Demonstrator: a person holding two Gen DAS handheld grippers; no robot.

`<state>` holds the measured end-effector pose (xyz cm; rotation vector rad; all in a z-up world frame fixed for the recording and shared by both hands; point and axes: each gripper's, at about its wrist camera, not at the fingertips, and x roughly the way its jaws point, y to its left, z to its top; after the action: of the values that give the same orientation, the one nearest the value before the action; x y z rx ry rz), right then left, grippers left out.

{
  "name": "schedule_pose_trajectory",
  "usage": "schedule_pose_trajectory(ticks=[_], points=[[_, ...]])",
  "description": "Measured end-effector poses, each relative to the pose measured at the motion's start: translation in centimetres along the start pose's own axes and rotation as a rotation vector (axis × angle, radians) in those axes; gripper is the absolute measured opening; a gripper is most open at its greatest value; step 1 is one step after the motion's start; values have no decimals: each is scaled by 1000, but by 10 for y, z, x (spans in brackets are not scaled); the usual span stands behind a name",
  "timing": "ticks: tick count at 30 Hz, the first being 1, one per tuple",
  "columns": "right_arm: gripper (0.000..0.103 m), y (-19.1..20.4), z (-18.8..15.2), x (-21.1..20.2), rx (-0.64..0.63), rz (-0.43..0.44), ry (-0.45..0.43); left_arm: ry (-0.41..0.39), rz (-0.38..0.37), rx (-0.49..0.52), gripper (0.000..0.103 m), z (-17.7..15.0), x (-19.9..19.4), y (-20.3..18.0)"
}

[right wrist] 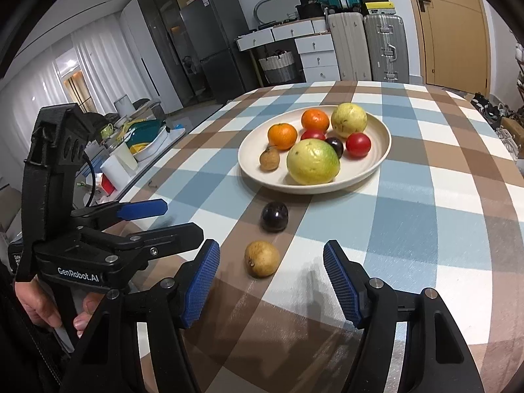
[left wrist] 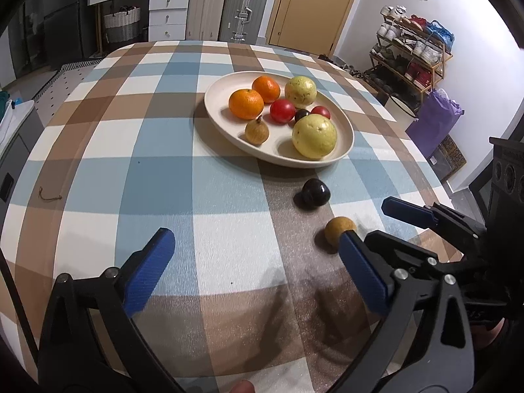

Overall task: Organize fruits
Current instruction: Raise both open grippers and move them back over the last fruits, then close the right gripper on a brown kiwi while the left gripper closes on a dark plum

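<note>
fruits lie in two groups on my checked bench [right wrist: 425, 229]. the cream plate [right wrist: 381, 160] holds two oranges [right wrist: 282, 136], two big yellow-green fruits [right wrist: 312, 162], two red fruits [right wrist: 358, 144], a dark plum [right wrist: 335, 145] and a small brown fruit [right wrist: 269, 159] with its stem up toward the oranges. off the plate, just in front of it, sit a dark plum [right wrist: 274, 216] and nearer me a brown round fruit [right wrist: 261, 258], neither with a clear long axis. i read "genrobot.ai" on the left hand-held gripper [right wrist: 183, 217], which stands wide with nothing in it. my right hand-held gripper [right wrist: 271, 281] is partly spread, the brown fruit just ahead of its pads, untouched.
</note>
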<state>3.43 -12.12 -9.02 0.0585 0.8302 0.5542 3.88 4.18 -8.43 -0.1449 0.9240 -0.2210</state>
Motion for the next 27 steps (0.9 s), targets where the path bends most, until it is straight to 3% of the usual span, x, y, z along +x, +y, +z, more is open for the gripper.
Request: schedule_pose_trajectory(ticks=[8, 20, 23, 25, 27], points=[[68, 2, -3, 11, 1, 10, 29, 3, 11, -17, 100, -6, -1, 7], [55, 18, -5, 29, -61, -9, 80, 2, 12, -31, 101, -9, -1, 13], [47, 23, -6, 30, -92, -13, 88, 1, 11, -35, 101, -9, -1, 14], [27, 22, -6, 33, -89, -17, 102, -1, 10, -38, 101, -8, -2, 15], [27, 18, -6, 34, -64, -26, 103, 0, 15, -37, 101, -8, -1, 16]])
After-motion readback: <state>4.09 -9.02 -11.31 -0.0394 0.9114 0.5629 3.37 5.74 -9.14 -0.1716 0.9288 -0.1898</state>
